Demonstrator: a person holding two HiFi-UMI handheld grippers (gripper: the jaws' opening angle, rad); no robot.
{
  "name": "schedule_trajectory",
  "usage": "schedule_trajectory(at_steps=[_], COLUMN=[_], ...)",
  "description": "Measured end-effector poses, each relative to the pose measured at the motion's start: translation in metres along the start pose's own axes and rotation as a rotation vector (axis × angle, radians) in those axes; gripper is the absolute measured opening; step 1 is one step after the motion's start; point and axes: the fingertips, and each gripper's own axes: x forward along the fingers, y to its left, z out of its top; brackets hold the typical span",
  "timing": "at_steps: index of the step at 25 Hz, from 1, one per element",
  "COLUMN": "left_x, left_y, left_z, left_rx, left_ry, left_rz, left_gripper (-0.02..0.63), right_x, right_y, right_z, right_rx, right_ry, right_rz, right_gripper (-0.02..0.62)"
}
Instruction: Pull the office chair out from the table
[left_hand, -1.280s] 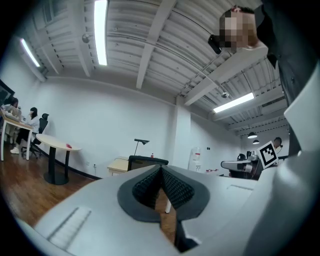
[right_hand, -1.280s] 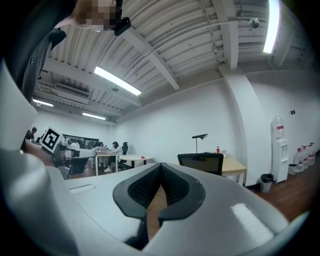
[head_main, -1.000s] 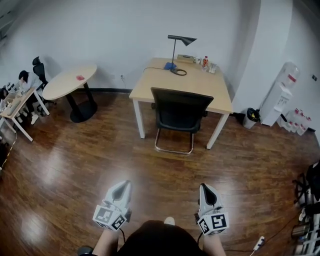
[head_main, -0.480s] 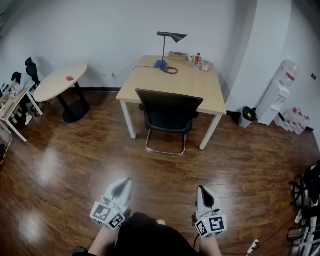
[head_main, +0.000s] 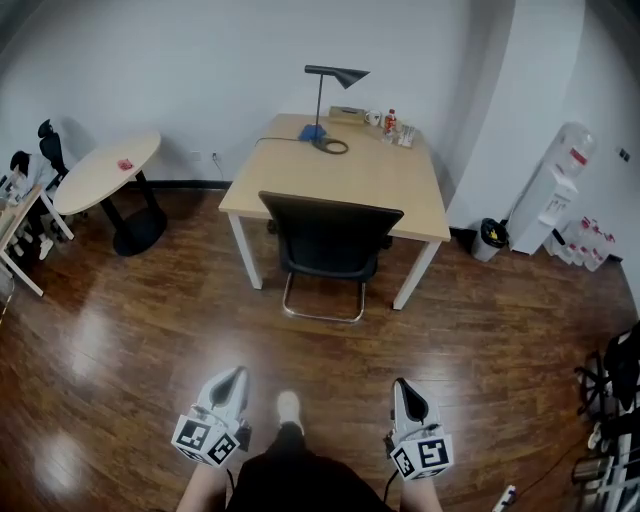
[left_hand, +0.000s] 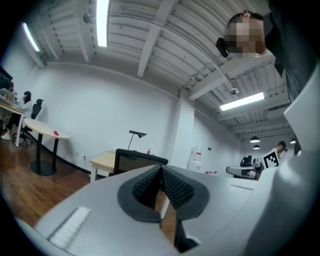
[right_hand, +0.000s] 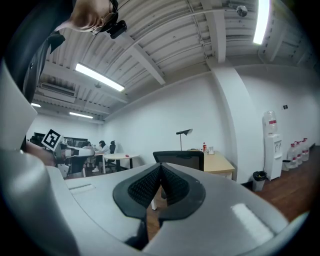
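Walking in on the chair, both tongs pinched shut and empty.
The office chair (head_main: 330, 238) fills more of my head view than a second ago, so I am nearer, but the left gripper (head_main: 234, 374) and right gripper (head_main: 401, 384) are well short of it. It has a black back and a silvery loop base, and it sits tucked under the table (head_main: 380, 185).

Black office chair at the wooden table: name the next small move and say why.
Probably step forward toward the black office chair. It sits tucked against the light wooden table, a stretch of brown wood floor away from the left tool and right tool, both shut and empty, so neither can reach it yet.
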Motion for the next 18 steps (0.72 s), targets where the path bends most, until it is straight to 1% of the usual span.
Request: schedule_trajectory(at_steps=[5,11,14,18], left_x=[0.05,0.108,0.132,0.162], left_y=[0.028,0.068,0.088,0.115], left_z=[0.015,0.034,0.044,0.052], left_rx=[-0.004,-0.029,-0.013,0.001], left_ry=[-0.035,-0.068,-0.079,-0.071], left_rz=[-0.016,-0.02,-0.03,-0.035], left_gripper=[0.003,0.003,0.003,0.003], right_x=[0.041,0.11,0.142,0.181], right_y=[-0.027,-0.032,-0.033,-0.039], right_z=[0.007,0.023,0.027,0.032], right_rx=[0.011,0.006,-0.005,0.002], right_ry=[-0.006,-0.018,-0.02,-0.023], right_rz=[-0.048,-0.024,-0.025,-0.036], right_gripper=[0.014,0.014,0.014,0.014])
